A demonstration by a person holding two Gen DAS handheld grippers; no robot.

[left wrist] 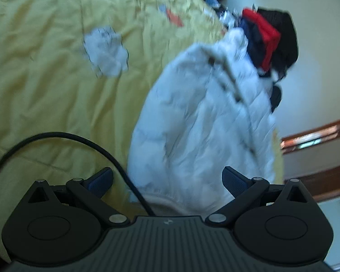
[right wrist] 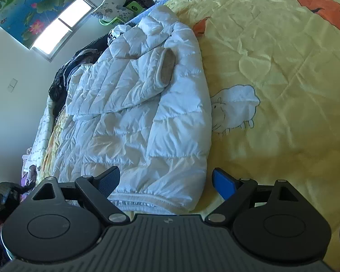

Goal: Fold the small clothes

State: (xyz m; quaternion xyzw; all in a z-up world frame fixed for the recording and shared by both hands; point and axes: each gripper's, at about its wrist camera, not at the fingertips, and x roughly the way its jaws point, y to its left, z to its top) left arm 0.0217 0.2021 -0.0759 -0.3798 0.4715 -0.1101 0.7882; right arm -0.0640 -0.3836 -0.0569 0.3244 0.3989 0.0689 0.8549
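Note:
A small white puffer jacket point(right wrist: 142, 117) lies on a yellow quilt point(right wrist: 283, 72), one sleeve with a beige cuff point(right wrist: 166, 68) folded across its body. My right gripper point(right wrist: 166, 184) stands open over the jacket's hem, its blue-padded fingers point(right wrist: 224, 184) apart with nothing pressed between them. In the blurred left wrist view the same jacket point(left wrist: 199, 124) stretches away from my left gripper point(left wrist: 167, 180), which is open just above the jacket's near edge. A black cable point(left wrist: 83, 140) loops in front of the left fingers.
A pile of dark and red clothes point(left wrist: 269, 40) sits beyond the jacket at the bed's edge, seen also as dark clothes point(right wrist: 63, 77) in the right view. The quilt carries a printed sheep point(right wrist: 235, 108). A wall with a window point(right wrist: 61, 27) lies beyond.

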